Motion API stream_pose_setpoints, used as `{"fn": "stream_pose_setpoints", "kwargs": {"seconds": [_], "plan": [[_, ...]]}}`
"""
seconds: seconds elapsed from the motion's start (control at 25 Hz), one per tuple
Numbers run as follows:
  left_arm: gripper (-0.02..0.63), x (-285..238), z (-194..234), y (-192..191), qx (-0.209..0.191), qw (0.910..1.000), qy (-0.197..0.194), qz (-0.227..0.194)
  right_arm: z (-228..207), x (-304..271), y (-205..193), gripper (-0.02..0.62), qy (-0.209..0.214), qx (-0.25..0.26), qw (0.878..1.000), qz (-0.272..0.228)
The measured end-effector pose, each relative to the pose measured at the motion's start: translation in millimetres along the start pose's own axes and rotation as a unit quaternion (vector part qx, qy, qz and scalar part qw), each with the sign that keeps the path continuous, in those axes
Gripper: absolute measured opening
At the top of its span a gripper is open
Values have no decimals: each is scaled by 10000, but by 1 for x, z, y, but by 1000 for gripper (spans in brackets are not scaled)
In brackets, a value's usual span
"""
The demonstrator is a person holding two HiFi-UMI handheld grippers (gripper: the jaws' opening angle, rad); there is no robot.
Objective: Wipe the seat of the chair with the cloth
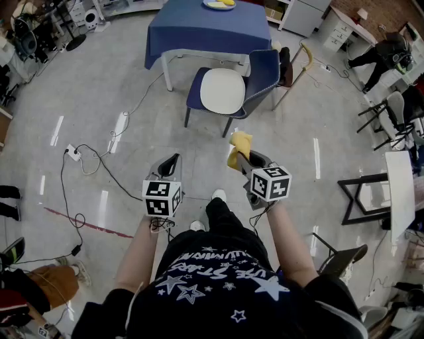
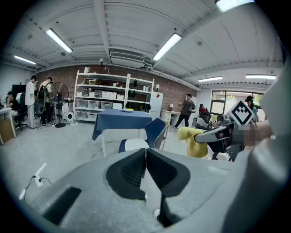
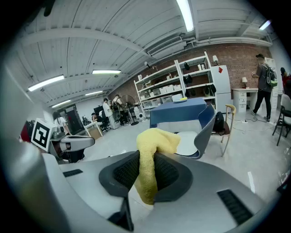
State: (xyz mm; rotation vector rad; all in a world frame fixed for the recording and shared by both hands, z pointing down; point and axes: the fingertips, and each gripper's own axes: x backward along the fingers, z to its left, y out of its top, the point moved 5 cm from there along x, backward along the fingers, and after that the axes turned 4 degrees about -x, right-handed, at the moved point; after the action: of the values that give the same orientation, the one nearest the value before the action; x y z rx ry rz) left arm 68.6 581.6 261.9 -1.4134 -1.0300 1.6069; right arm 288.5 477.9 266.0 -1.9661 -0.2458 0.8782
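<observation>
A blue chair (image 1: 265, 74) with a white seat (image 1: 222, 91) stands ahead of me on the grey floor, beside the blue-clothed table (image 1: 199, 30). The chair (image 3: 204, 132) also shows in the right gripper view, and its seat (image 2: 134, 144) in the left gripper view. My right gripper (image 1: 236, 151) is shut on a yellow cloth (image 1: 239, 148), which drapes over the jaws (image 3: 151, 159). It hangs well short of the chair. My left gripper (image 1: 171, 163) is shut and holds nothing, its pads (image 2: 136, 169) meeting.
A yellow plate (image 1: 219, 4) lies on the table. A white power strip (image 1: 73, 153) and black cables (image 1: 106, 169) trail over the floor at left. A wooden chair (image 1: 299, 63) stands behind the blue one. Black frames and a white table (image 1: 399, 192) are at right. People stand by shelves (image 2: 113, 98).
</observation>
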Motion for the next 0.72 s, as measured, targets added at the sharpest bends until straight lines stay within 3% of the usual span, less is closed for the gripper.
{"fn": "stream_pose_setpoints", "kwargs": {"seconds": [0.44, 0.6, 0.72], "plan": [[21, 4, -18, -15, 47, 9999, -97, 116, -11, 8, -8, 81, -17, -83, 10000, 32], [21, 17, -9, -32, 170, 9995, -64, 239, -3, 7, -17, 81, 24, -433, 9991, 3], [21, 21, 2, -34, 193, 9995, -36, 229, 3, 4, -19, 81, -93, -368, 9993, -15]]}}
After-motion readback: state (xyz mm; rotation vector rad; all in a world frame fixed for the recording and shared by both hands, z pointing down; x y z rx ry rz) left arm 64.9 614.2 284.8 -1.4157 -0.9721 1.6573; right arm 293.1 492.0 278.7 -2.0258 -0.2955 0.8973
